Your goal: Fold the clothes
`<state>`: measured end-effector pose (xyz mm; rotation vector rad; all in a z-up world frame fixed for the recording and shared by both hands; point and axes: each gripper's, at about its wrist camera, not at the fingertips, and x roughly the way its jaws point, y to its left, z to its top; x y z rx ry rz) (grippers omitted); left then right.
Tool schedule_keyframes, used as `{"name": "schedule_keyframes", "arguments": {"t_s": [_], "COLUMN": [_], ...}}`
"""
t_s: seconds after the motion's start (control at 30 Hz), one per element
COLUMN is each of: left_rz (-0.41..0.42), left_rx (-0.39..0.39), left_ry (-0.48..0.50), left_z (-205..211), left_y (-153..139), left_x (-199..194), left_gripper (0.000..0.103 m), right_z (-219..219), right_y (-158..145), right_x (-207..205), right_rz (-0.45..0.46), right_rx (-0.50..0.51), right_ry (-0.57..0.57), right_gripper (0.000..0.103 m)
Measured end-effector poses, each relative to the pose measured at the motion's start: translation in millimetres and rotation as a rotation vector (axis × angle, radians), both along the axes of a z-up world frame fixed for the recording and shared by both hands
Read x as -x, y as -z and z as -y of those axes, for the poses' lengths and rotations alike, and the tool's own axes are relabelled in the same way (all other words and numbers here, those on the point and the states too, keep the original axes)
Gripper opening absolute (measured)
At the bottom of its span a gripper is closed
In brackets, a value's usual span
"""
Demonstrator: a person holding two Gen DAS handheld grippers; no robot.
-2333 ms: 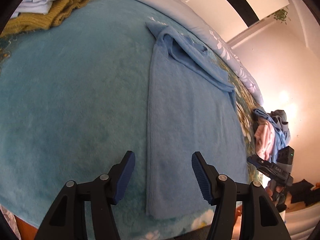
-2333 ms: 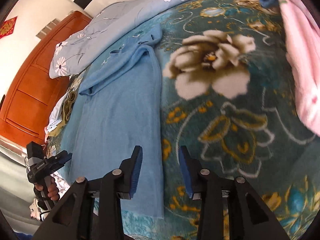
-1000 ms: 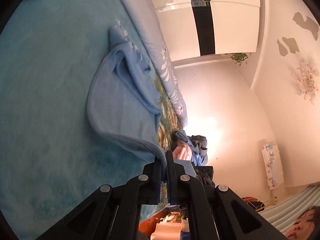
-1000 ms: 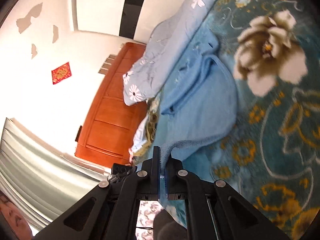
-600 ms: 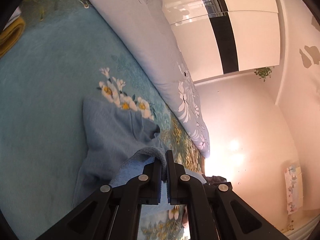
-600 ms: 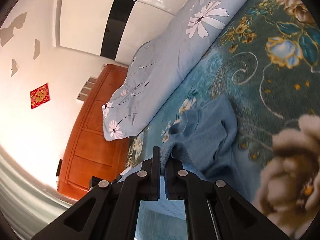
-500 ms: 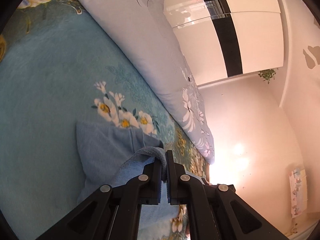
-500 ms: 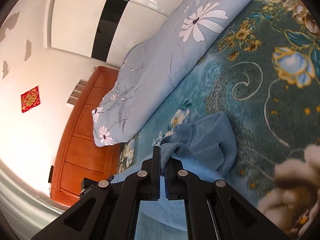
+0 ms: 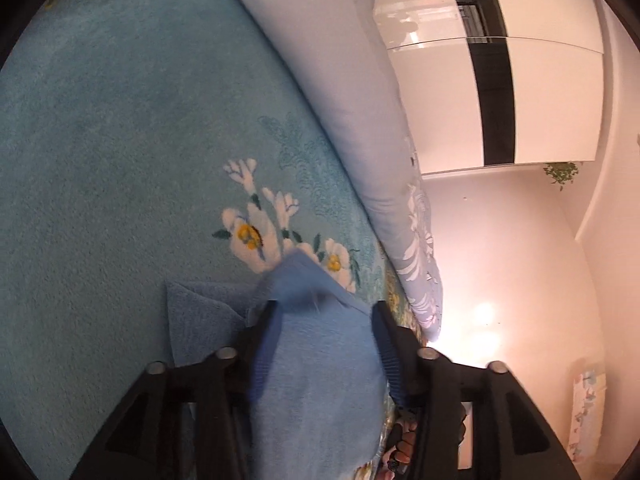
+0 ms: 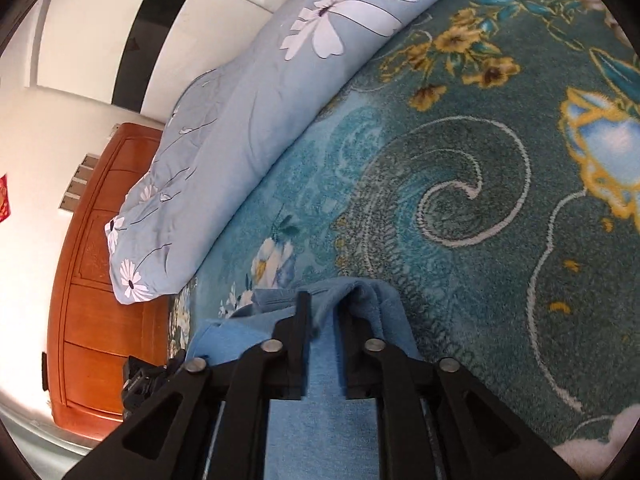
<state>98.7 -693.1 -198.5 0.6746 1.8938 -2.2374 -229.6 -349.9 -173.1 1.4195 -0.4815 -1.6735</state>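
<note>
Fabric of the folded light-blue fleece garment (image 9: 320, 360) lies directly under both grippers — left gripper (image 9: 324, 344) and right gripper (image 10: 326, 340) jaws opening, cloth between them unpinched.

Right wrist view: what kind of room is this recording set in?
Most likely a bedroom: a floral blanket spread like a bed cover, a flower-print duvet along its far edge, and a wooden wardrobe against the wall.

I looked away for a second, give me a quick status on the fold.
Left gripper and right gripper: jaws opening, letting go. Blue garment doubled over on the blanket, cloth lying between both jaws. Nothing in the way.
</note>
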Motion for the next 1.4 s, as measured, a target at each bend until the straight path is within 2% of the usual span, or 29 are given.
{"name": "schedule_keyframes", "arguments": {"t_s": [0.03,0.13,0.23,0.3,0.37,0.47,0.63,0.7,0.73,0.77,0.8,0.83,0.87,1.03,1.17,1.33,1.4], "left_rz": [-0.012,0.057,0.162,0.186,0.193,0.192,0.186,0.178,0.159,0.145,0.143,0.147,0.152,0.150,0.126,0.111,0.146], "left_rx": [0.027,0.134,0.158,0.111,0.061,0.060,0.039,0.031,0.014,-0.005,-0.021,-0.034,-0.047,-0.021,0.008,0.016,0.037], "left_ry": [0.004,0.026,0.082,0.127,0.165,0.167,0.200,0.156,0.125,0.096,0.073,0.053,0.033,-0.025,-0.007,0.013,0.019], "left_z": [-3.4,-22.9,-47.3,-63.0,-76.9,-91.9,-106.7,-106.8,-105.2,-103.7,-102.8,-102.3,-101.9,-122.5,-156.6,-199.2,-206.6], "left_y": [-8.8,-24.6,-11.2,6.0,22.2,30.4,31.6,31.9,32.3,33.6,35.4,37.0,38.5,20.7,4.8,9.4,17.5], "left_x": [-7.8,-35.5,-60.4,-73.7,-80.7,-84.7,-65.7,-67.1,-69.7,-73.1,-75.6,-77.4,-79.3,-102.0,-145.5,-214.2,-230.3], "left_gripper": [0.066,0.070,0.072,0.072,0.072,0.072,0.072,0.070,0.065,0.047,0.035,0.017,0.014,0.010,0.010,0.010,0.010], "right_z": [-4.5,-25.7,-59.1,-80.0,-96.3,-107.5,-91.8,-84.2,-83.8,-85.4,-88.1,-90.2,-91.0,-102.9,-129.0,-179.3,-194.3], "right_y": [-8.2,-28.7,-21.9,-5.2,12.9,29.4,32.3,31.8,30.5,30.2,31.7,34.8,38.4,31.1,14.9,15.3,20.7], "right_x": [-3.6,-19.1,-39.6,-51.7,-62.0,-72.5,-83.7,-88.3,-89.4,-89.7,-89.6,-89.5,-89.6,-99.5,-128.3,-187.0,-204.8], "right_rz": [-0.025,-0.098,-0.113,-0.069,0.004,0.075,0.091,0.077,0.071,0.078,0.099,0.132,0.164,0.184,0.145,0.156,0.150], "right_rx": [0.010,0.029,-0.017,-0.052,-0.040,0.004,0.044,0.041,0.049,0.071,0.100,0.122,0.128,0.141,0.172,0.202,0.192], "right_ry": [-0.011,-0.046,-0.076,-0.088,-0.103,-0.094,-0.103,-0.097,-0.088,-0.075,-0.059,-0.045,-0.033,0.011,-0.036,-0.096,-0.109], "right_gripper": [0.055,0.056,0.057,0.057,0.057,0.057,0.057,0.057,0.058,0.054,0.047,0.026,0.010,0.006,0.006,0.006,0.006]}}
